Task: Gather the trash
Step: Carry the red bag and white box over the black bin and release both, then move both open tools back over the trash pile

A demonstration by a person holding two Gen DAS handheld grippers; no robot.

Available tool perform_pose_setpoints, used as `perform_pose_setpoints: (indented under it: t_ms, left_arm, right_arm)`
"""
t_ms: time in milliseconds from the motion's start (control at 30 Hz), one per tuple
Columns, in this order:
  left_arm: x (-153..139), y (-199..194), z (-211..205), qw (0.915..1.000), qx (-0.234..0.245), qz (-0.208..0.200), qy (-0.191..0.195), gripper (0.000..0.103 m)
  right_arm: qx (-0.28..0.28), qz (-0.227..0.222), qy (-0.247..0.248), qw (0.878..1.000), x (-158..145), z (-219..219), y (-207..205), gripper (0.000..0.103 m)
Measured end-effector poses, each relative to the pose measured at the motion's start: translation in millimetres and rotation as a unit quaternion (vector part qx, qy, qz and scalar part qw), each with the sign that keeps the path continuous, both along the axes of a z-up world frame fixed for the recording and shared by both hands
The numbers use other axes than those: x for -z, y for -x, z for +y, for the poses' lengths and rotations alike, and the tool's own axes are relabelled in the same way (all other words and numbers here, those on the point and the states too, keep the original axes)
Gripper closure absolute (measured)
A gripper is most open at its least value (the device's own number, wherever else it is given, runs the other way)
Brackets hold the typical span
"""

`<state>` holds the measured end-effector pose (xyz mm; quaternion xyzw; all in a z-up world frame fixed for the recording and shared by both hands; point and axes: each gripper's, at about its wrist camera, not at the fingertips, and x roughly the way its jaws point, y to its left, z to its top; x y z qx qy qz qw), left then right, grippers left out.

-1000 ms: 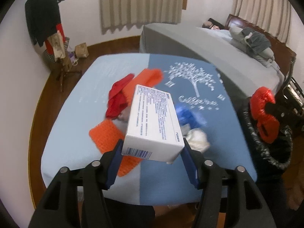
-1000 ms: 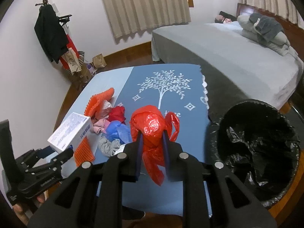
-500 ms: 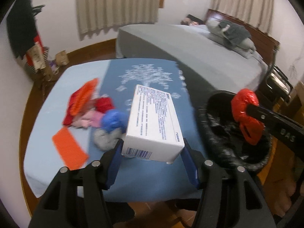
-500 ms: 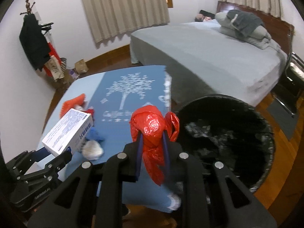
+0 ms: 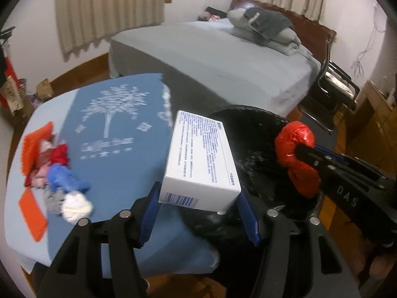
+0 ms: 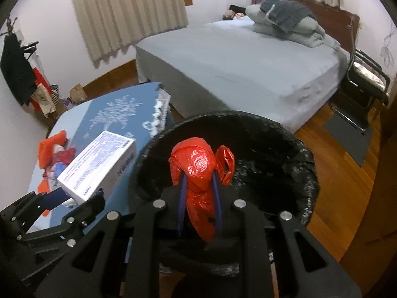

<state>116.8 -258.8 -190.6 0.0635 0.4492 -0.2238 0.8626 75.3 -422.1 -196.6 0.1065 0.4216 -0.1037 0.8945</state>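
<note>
A crumpled red bag [image 6: 198, 171] is gripped by the right gripper [image 6: 199, 186] above the black-lined bin [image 6: 285, 154]; a white box [image 5: 201, 161] is clamped by the left gripper [image 5: 198, 203] near the rim. If released early, the box could miss. Trash is left on the blue table [image 5: 119, 164]; a bed [image 6: 235, 59] lies beyond.
</note>
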Motion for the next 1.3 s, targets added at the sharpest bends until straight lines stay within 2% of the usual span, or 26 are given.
perform_pose_setpoints:
  t_ms: [100,200,233,267,367,533,667,833,967,1067,1300]
  left_arm:
    - [9.7,-6.0,-26.5,0.9998,0.017,0.009,-0.005,0.043]
    - [22.6,-13.0,-49.0,0.9990,0.034,0.012,-0.026,0.041]
    - [26.1,-15.6,-52.1,0.9987,0.038,0.013,-0.032,0.040]
    - [29.9,-17.3,-56.0,0.9984,0.038,0.013,-0.039,0.040]
    - [37.8,-20.1,-57.6,0.9979,0.037,0.017,-0.051,0.035]
    - [35.2,-17.1,-39.5,0.9979,0.026,0.008,-0.059,0.027]
    - [31.7,-17.1,-8.0,0.9982,0.013,0.007,-0.059,0.026]
    - [24.0,-13.2,43.5,0.9981,-0.016,-0.002,-0.060,0.026]
    - [13.9,-11.9,91.3,0.9970,-0.050,-0.013,-0.059,0.026]
    - [6.4,-11.9,132.9,0.9950,-0.080,-0.019,-0.056,0.025]
    - [-1.6,-11.2,233.6,0.9855,-0.154,-0.032,-0.064,0.023]
  right_arm:
    - [0.012,0.007,-0.006,1.000,9.9,-19.6,-3.7,0.082]
    - [0.029,0.017,-0.008,0.999,20.1,-36.0,-10.2,0.073]
    - [0.032,0.021,-0.013,0.999,23.0,-41.7,-12.1,0.064]
    - [0.039,0.022,-0.019,0.999,27.0,-48.8,-12.7,0.062]
    - [0.049,0.028,-0.023,0.998,33.7,-56.7,-10.0,0.062]
    - [0.065,0.041,-0.023,0.997,40.8,-55.7,1.4,0.062]
    - [0.068,0.046,-0.022,0.996,42.0,-45.3,8.9,0.062]
    - [0.032,0.038,-0.027,0.998,35.6,-5.3,15.0,0.062]
    - [-0.009,0.028,-0.017,0.999,28.7,43.8,13.9,0.062]
    - [-0.040,0.023,-0.030,0.999,26.2,77.0,8.3,0.062]
    - [-0.106,0.013,-0.036,0.994,21.3,156.4,-8.3,0.058]
